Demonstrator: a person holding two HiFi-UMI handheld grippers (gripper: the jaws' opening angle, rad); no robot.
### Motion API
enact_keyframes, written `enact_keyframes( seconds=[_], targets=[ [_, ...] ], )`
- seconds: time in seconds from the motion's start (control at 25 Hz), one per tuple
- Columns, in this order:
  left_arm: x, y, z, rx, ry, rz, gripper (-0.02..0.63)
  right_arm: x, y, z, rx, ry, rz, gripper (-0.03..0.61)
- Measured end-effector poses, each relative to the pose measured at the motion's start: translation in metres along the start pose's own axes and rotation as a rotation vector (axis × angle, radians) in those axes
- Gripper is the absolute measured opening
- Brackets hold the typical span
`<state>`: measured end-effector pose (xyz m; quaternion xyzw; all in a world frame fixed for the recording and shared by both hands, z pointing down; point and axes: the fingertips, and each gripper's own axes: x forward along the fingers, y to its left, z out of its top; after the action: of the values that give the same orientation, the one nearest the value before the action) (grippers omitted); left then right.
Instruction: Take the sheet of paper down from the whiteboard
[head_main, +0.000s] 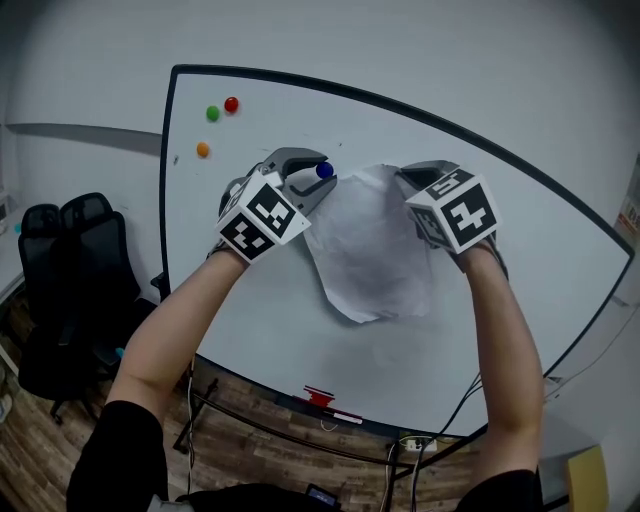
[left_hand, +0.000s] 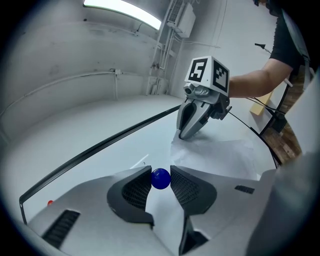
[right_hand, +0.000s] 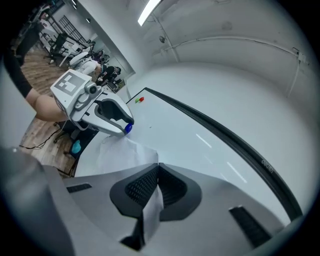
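A crumpled white sheet of paper (head_main: 370, 250) hangs against the whiteboard (head_main: 250, 320). My right gripper (head_main: 405, 180) is shut on the sheet's upper right edge; in the right gripper view the paper (right_hand: 150, 210) runs pinched between the closed pads of that gripper (right_hand: 157, 172). At the sheet's upper left corner, my left gripper (head_main: 322, 175) is shut on a round blue magnet (head_main: 324, 171). The left gripper view shows the magnet (left_hand: 160, 178) squeezed between both pads, with the paper (left_hand: 220, 155) beyond it. Whether the magnet still touches the board cannot be told.
Red (head_main: 231, 104), green (head_main: 212, 114) and orange (head_main: 202, 150) magnets sit at the board's upper left. A red item (head_main: 320, 397) lies on the ledge under the board. Black office chairs (head_main: 70, 260) stand at the left, and cables hang below the board.
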<state>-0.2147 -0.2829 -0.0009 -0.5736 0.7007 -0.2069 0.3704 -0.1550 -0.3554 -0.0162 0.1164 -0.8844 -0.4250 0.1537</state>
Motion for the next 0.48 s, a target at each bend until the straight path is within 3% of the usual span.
enact_keyframes(
  seconds=[0.32,0.48],
  targets=[
    [0.02,0.009,-0.013,0.014,0.032,-0.002,0.129,0.001,0.028,-0.011,-0.031,0.006,0.038,0.018],
    [0.025,0.007,-0.018,0.006,0.056,-0.012,0.129,-0.004,0.033,-0.014,-0.09,0.018,0.013,0.018]
  ],
)
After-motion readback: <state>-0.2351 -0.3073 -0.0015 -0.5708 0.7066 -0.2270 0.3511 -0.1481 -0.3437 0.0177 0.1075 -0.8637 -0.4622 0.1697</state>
